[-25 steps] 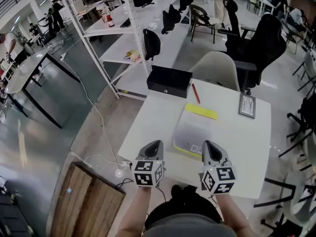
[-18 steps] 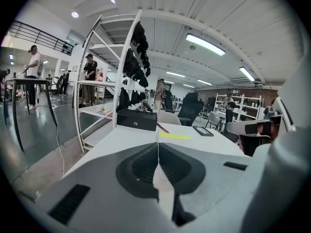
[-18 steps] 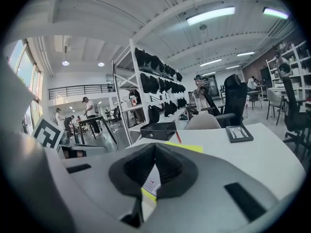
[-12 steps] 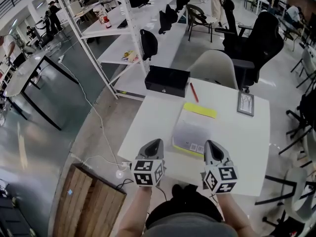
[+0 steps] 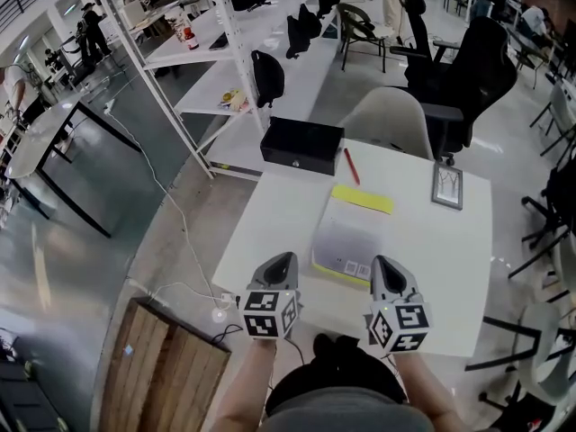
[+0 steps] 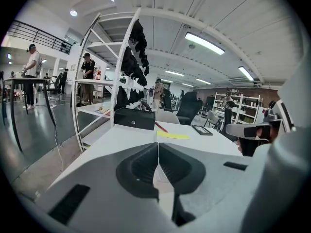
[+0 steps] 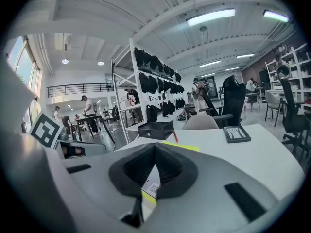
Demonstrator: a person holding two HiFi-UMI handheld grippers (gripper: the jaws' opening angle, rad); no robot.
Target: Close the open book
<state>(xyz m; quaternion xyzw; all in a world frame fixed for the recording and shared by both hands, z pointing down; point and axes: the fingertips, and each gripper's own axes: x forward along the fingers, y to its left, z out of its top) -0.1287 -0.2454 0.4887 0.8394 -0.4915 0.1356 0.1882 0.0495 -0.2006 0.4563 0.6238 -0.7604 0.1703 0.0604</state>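
Observation:
The book [image 5: 346,241] lies flat in the middle of the white table [image 5: 270,214]. A pale cover with small labels faces up, and yellow shows along its near edge and in a strip [image 5: 363,198] at its far end. My left gripper [image 5: 282,264] hovers by the book's near left corner with its jaws shut on nothing. My right gripper [image 5: 385,264] is by the near right corner, also shut and empty. In the left gripper view the jaws [image 6: 158,152] meet, with the yellow strip [image 6: 173,135] beyond. In the right gripper view the jaws [image 7: 154,149] meet over the book's labelled corner [image 7: 151,187].
At the table's far edge are a black box [image 5: 301,146], a red pen [image 5: 348,166] and a dark framed slab [image 5: 447,187]. A white chair [image 5: 387,120] and a black office chair [image 5: 468,70] stand behind. White shelving [image 5: 207,70] is on the left, a wooden crate [image 5: 166,367] on the floor.

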